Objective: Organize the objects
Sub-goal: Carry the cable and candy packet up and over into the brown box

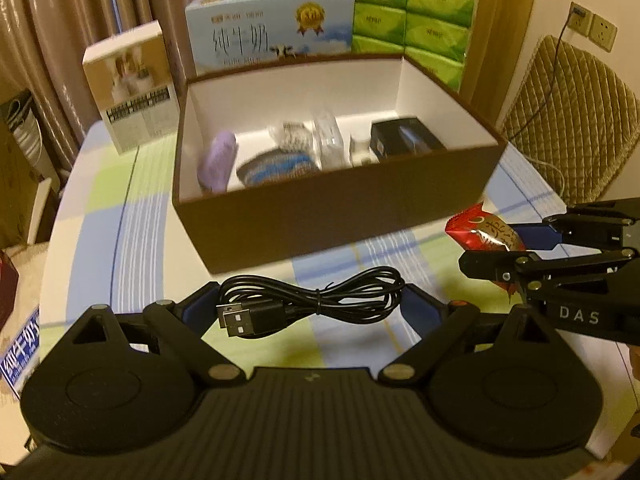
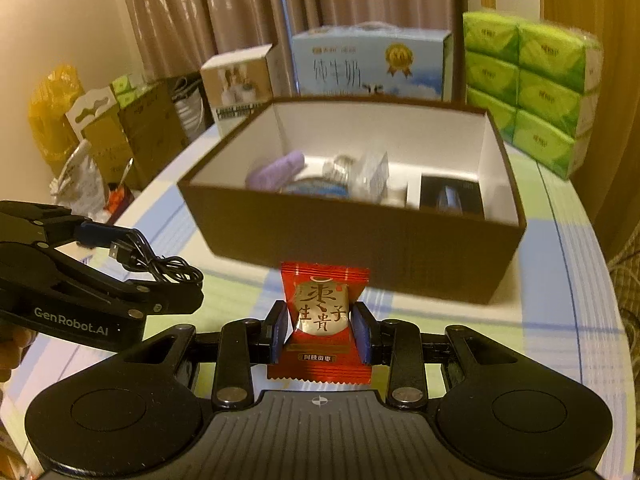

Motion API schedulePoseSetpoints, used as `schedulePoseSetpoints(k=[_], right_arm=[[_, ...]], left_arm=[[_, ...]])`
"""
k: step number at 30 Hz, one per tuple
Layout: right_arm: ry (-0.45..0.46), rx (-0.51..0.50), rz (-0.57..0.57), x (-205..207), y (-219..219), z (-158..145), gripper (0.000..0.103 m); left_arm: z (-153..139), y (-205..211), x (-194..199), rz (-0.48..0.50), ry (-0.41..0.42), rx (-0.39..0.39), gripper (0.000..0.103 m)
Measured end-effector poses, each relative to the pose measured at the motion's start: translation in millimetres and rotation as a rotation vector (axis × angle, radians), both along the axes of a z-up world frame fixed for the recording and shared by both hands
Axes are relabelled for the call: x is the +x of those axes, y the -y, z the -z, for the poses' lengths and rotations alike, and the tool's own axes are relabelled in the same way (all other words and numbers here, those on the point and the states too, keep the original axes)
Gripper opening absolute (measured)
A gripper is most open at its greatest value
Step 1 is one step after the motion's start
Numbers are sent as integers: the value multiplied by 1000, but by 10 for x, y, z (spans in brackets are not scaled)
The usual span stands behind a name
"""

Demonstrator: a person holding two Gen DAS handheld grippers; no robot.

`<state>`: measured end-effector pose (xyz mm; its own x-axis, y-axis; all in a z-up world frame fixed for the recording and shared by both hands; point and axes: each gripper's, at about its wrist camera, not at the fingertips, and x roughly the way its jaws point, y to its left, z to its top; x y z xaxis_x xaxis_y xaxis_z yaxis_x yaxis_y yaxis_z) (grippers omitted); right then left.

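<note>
Bundled black USB cable (image 1: pixel 312 304) lies crosswise in the left claw (image 1: pixel 312 312); red-and-gold snack packet (image 2: pixel 322 320) upright, pinched in the right claw (image 2: pixel 320 330), before the open brown box (image 1: pixel 320 208)

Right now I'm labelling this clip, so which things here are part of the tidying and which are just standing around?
Part of the job:
- black USB cable, held in the left gripper
- red snack packet, held in the right gripper
- brown box, already holding several items

Just standing around:
- milk carton
- green tissue packs
- small white box

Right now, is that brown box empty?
No. The open brown box already holds a purple item, a black case and other things.
</note>
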<state>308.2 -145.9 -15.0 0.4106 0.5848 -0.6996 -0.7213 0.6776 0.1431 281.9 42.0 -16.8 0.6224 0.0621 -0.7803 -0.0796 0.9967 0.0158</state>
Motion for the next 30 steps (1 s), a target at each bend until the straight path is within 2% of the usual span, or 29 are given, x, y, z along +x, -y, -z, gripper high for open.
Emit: schedulePoseSetpoints(k=[16, 30], right_arm=[[56, 73, 21, 684, -280, -308, 32], [54, 65, 54, 1216, -412, -249, 32]], left_arm=[[-259, -190, 797, 2, 87, 47, 93], [-130, -313, 1354, 20, 66, 76, 93]])
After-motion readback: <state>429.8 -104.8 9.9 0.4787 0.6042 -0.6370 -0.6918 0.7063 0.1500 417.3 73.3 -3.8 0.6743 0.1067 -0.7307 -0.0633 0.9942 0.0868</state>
